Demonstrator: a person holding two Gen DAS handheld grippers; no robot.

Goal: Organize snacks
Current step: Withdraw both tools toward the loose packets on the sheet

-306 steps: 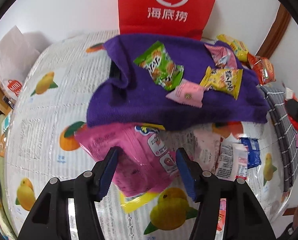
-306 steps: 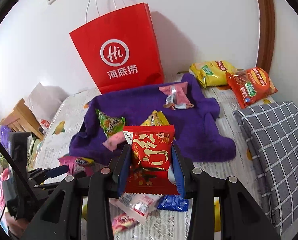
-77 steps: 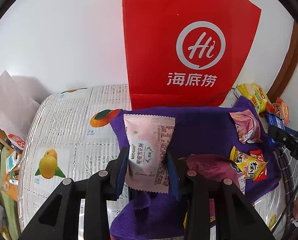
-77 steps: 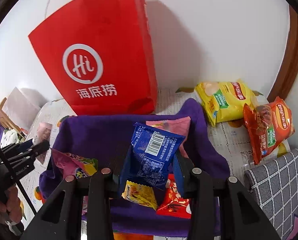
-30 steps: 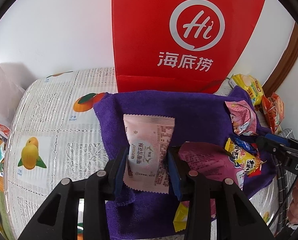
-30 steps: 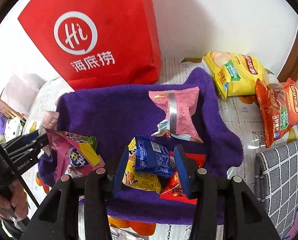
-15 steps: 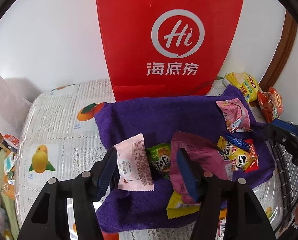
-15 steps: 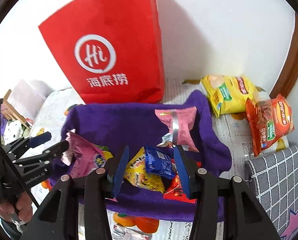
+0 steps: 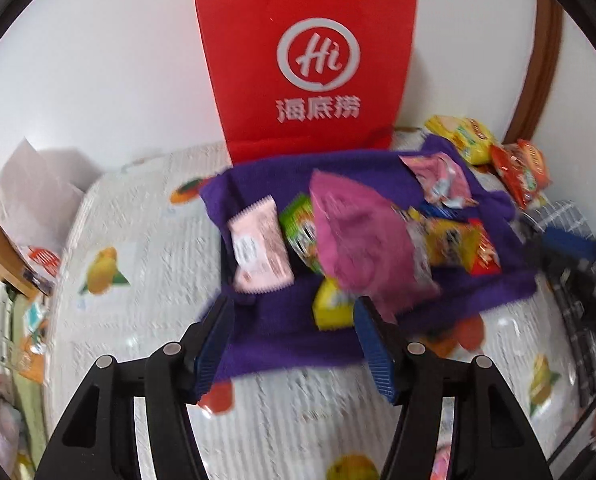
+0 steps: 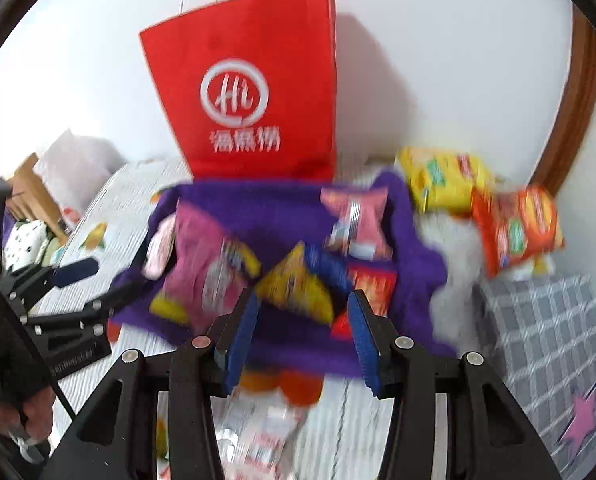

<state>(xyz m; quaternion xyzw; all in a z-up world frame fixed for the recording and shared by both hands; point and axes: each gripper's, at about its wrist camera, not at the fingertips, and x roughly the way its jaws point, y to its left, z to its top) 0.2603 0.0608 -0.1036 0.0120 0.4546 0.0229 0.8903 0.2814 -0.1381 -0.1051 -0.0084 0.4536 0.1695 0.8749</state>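
A purple towel (image 9: 290,332) (image 10: 266,204) lies in front of a red paper bag (image 9: 305,56) (image 10: 250,84) and bears several snack packets. Among them are a pale pink packet (image 9: 260,246), a large magenta bag (image 9: 357,244) (image 10: 202,264), a yellow packet (image 10: 298,284) and a small blue packet (image 10: 329,268). My left gripper (image 9: 294,320) is open and empty above the towel's near edge. My right gripper (image 10: 301,328) is open and empty just short of the yellow and blue packets. Both views are blurred.
A yellow chip bag (image 10: 441,180) and an orange chip bag (image 10: 517,228) lie off the towel at the right. A grey checked cushion (image 10: 545,340) is at the right. Loose wrappers (image 10: 266,436) lie on the fruit-print tablecloth (image 9: 138,280) near me.
My left gripper let go of the pale pink packet and my right let go of the blue packet, both onto the towel. Both grippers have since pulled back and up.
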